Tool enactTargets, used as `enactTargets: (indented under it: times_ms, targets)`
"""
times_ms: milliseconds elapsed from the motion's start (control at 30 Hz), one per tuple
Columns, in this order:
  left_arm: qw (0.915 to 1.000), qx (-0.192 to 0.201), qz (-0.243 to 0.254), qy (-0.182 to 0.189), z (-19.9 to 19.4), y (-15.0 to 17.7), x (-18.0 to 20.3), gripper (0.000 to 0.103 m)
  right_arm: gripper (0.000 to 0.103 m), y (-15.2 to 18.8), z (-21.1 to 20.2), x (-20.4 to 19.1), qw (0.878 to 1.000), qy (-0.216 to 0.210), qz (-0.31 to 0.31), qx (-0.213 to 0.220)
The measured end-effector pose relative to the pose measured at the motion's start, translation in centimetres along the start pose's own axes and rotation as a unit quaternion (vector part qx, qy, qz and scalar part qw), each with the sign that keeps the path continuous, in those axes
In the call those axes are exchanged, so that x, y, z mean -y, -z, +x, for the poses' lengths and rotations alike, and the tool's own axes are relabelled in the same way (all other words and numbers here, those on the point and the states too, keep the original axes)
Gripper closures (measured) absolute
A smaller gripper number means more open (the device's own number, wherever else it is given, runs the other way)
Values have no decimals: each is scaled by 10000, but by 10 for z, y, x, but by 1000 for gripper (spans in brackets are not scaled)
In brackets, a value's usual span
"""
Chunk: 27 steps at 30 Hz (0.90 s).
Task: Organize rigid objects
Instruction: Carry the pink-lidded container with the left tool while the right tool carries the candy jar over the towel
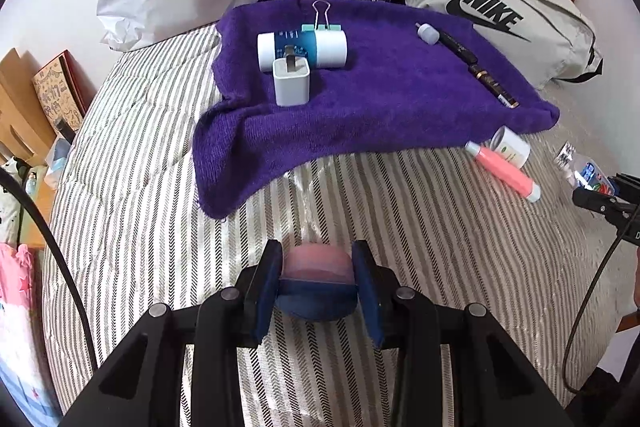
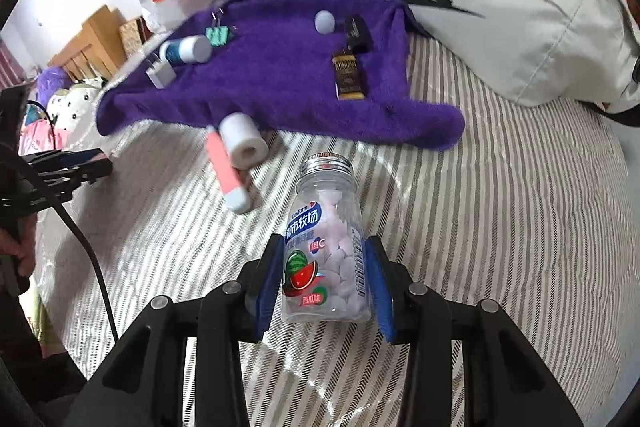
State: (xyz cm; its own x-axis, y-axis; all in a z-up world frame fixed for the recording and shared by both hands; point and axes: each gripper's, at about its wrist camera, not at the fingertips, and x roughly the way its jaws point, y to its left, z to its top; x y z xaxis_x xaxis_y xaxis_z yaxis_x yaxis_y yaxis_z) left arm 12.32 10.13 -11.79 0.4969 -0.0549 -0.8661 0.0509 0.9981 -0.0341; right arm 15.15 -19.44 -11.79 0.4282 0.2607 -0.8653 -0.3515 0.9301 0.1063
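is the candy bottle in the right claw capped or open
Open: the candy bottle in the right claw shows bare threads at its mouth, no cap, with tablets still inside.

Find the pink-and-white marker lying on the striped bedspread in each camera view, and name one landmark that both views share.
Left wrist view: the pink-and-white marker lies at the right, just off the front right corner of the purple towel, beside a white tube.
Right wrist view: the marker lies left of centre, below the towel's front edge, touching the same tube.
Shared landmark: the Nike bag behind the towel.
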Motion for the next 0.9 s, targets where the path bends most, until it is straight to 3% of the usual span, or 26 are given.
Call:
enactTargets:
  times_ms: [367, 900]
  targets:
    - [9998, 118, -51, 149, -11, -3, -3, 68, 63, -9, -18, -4, 9990, -400, -2, 205]
    - [9983, 468, -152, 306, -20, -57, -14, 68, 63, -84, -14, -18, 9954, -667, -406, 564]
